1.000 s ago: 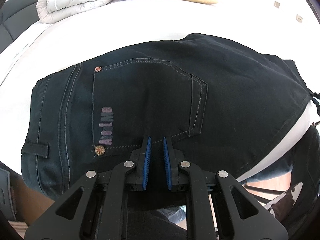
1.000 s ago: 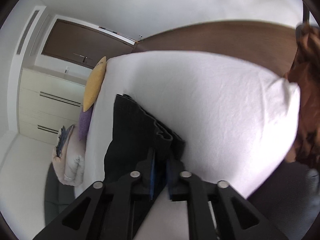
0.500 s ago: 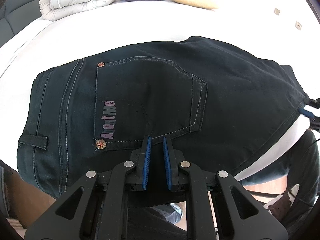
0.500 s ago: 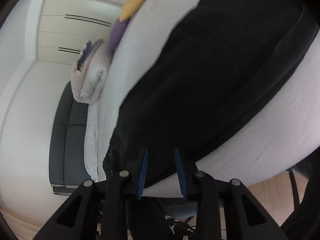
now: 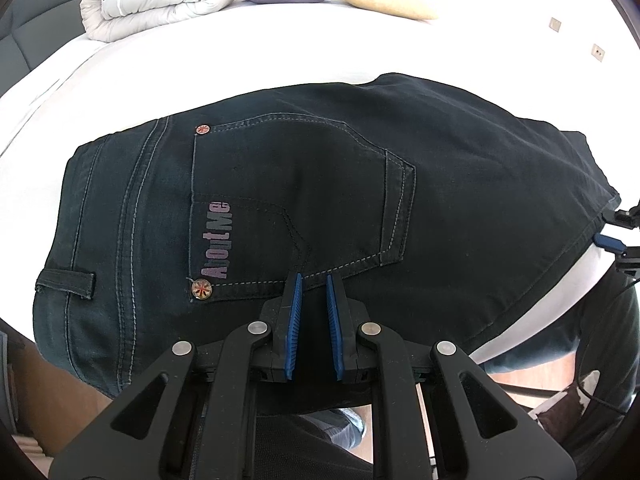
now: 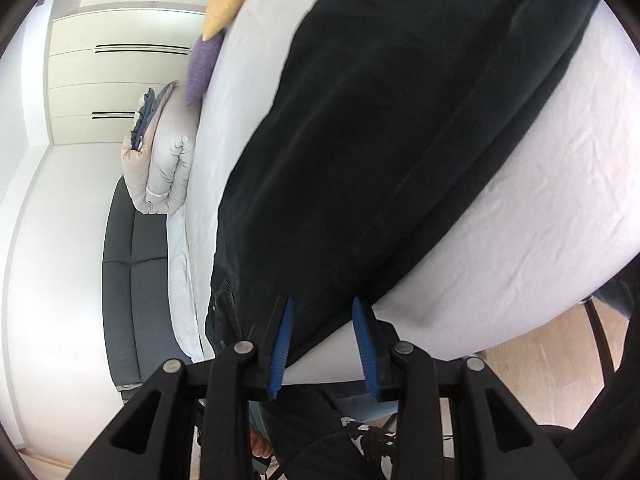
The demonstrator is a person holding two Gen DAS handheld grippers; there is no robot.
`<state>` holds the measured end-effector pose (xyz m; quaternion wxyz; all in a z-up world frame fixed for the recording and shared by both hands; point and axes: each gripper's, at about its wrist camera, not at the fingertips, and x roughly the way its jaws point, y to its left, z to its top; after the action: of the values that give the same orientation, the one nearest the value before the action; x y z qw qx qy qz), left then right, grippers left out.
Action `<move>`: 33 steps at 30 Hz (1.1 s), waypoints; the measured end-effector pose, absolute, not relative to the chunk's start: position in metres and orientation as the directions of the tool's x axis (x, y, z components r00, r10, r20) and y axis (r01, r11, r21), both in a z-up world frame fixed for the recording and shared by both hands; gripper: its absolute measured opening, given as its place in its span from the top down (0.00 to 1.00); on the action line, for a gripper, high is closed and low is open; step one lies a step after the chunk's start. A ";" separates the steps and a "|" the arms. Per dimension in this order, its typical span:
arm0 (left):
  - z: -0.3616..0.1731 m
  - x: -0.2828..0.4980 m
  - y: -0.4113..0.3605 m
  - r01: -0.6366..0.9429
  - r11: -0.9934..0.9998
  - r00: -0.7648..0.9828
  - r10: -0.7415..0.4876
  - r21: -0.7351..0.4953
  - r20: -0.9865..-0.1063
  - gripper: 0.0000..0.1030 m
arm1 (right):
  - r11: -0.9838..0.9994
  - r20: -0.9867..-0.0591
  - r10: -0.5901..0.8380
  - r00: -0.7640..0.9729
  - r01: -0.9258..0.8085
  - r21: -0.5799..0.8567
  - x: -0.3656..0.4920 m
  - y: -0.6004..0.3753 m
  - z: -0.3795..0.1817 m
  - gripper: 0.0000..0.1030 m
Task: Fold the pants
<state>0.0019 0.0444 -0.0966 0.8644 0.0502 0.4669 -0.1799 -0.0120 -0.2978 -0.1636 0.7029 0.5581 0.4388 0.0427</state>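
White bedding covers the bed (image 5: 280, 52), with a rolled duvet (image 5: 160, 0) and two cushions at its far end, and the dark pants (image 5: 360, 184) lie flat along the near edge, already doubled on themselves. Their long axis runs left to right in the left wrist view: waistband and back pocket (image 5: 296, 200) at the left, leg fabric stretching off to the right. The left gripper (image 5: 312, 312) sits over the pocket's near seam, its jaws nearly closed with no cloth visibly pinched between them. The right gripper (image 6: 322, 344) is at the near edge toward the leg end, its jaws opening, the fabric edge just ahead of the pads but not pressed. Judging by this, the right hand is nearer the end that folds over leftward.
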 end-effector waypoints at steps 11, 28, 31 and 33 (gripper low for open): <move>-0.097 0.003 0.043 0.358 0.931 0.500 -0.259 -0.075 -0.826 0.88 | 0.366 -0.544 0.550 0.634 0.403 0.839 0.002 -0.301 -0.175 0.91; -0.076 -0.003 0.044 0.364 0.925 0.508 -0.293 -0.107 -0.810 0.88 | 0.494 -0.602 0.527 0.599 0.361 0.791 -0.027 -0.296 -0.152 0.69; -0.057 0.011 0.032 0.383 0.907 0.512 -0.368 -0.177 -0.776 0.88 | 0.635 -0.593 0.473 0.652 0.213 0.742 -0.016 -0.295 -0.103 0.69; -0.051 0.026 0.008 0.415 0.894 0.508 -0.384 -0.171 -0.771 0.88 | 0.637 -0.555 0.502 0.663 0.151 0.756 0.007 -0.291 -0.091 0.70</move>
<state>0.0264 0.0084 -0.0514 0.8681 0.0178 0.4395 -0.2300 0.0073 -0.2914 -0.0910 0.8135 0.4120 0.3959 0.1080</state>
